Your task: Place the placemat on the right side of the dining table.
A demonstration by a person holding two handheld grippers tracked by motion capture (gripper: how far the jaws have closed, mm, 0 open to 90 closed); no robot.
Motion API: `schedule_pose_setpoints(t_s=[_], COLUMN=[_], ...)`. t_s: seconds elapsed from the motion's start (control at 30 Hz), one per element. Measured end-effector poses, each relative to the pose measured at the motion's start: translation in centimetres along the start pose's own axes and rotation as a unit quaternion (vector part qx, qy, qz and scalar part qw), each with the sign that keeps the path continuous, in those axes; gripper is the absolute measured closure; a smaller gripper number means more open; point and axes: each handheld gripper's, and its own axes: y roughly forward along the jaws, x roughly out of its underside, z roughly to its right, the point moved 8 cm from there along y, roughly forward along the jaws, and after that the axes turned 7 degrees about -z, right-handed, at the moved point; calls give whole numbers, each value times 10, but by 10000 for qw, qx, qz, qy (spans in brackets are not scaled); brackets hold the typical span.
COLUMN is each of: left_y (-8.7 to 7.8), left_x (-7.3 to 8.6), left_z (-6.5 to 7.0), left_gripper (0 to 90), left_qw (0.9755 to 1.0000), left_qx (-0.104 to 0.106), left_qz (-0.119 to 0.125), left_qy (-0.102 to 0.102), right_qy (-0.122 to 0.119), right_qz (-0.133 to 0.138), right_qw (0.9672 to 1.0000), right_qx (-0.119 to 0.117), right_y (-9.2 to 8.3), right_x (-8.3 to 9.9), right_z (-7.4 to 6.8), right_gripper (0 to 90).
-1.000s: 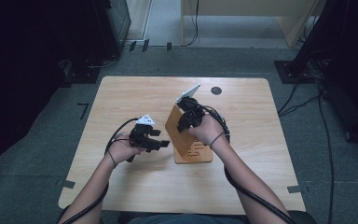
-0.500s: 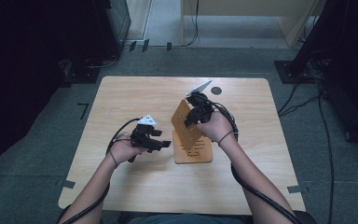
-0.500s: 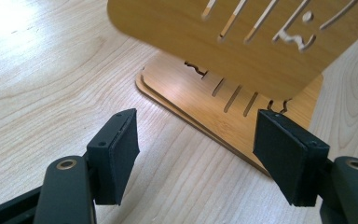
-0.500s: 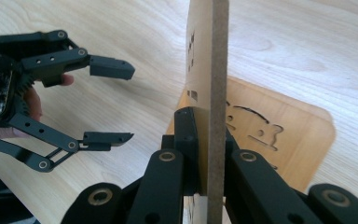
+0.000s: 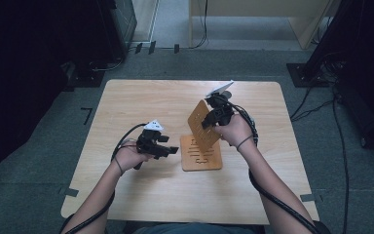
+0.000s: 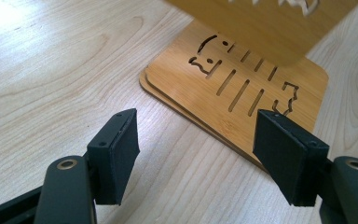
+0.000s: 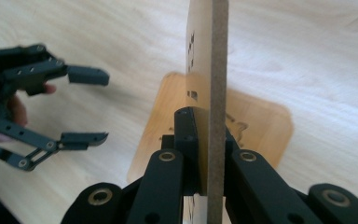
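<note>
A: Left side first?

B: Left gripper (image 5: 168, 150) low over the table (image 5: 141, 105), held in left hand (image 5: 129, 157), jaws spread wide, gripping nothing. Pointed toward the flat boards (image 5: 202, 155). Cable looping back from it toward the forearm.

A: Gap to the boards?

B: Just beside, not touching. From the left gripper view: pads (image 6: 116, 151) apart, stacked flat boards (image 6: 242, 93) ahead and slightly right, bare wood grain between the jaws. Two layers visible at the stack's edge. Slots and a cut-out outline in the top one.

A: Middle?

B: Stack lying flat on the table, centre, slightly toward the person. Above it a lifted board (image 5: 205, 124), tilted up on edge, lower edge near the stack's far side; contact with the stack impossible to tell.

A: Right side?

B: Right gripper (image 5: 213, 117) clamped on the lifted board, right hand (image 5: 234, 130) behind it. Grey plate on top, pointing away from the person.

A: Confirmed in the close view?

B: Yes. Lifted board (image 7: 216, 93) seen edge-on, pinched between both jaws. Flat stack (image 7: 261, 126) below and behind. Left gripper (image 7: 81, 105) off at left, spread open, well apart from the held board.
</note>
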Motion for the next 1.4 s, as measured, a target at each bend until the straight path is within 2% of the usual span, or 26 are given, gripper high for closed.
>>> schedule_pose_setpoints(t_s=[0.07,0.3,0.37,0.43,0.57,0.73,0.87,0.97,1.03,1.13,1.2,1.4], left_y=[0,1,2,2,3,3,3,4,4,4,4,5], left_x=[0,1,1,1,1,1,0,0,1,1,1,2], left_z=[0,-1,0,-1,-1,-1,-1,-1,-1,-1,-1,-1], left_gripper=[302,302,302,302,302,302,302,302,302,302,302,302], left_qw=[10000,10000,10000,10000,10000,10000,10000,10000,10000,10000,10000,10000], left_qx=[-2,1,-3,-4,-5,-15,-17,-19,-21,-14,-19,-33], left_qz=[-7,-22,-31,-40,-56,-54,-41,-34,-50,-55,-60,-88], left_qy=[2,-15,-10,8,3,12,-6,-15,-8,-14,-8,10], right_qy=[56,97,206,273,441,479,537,581,606,677,664,757], right_qz=[221,307,407,437,619,766,803,788,748,722,721,626], right_qw=[9997,9993,9988,9984,9970,9958,9951,9951,9950,9947,9944,9941], right_qx=[112,189,170,248,163,129,207,156,281,271,399,467], right_y=[-5,-5,-6,-8,-14,-16,-18,-20,-23,-26,-28,-35], right_x=[-3,-1,0,2,3,7,10,12,13,14,15,18], right_z=[7,18,27,34,44,55,64,67,74,78,81,92], right_gripper=[876,876,876,876,877,877,877,877,876,876,876,876])
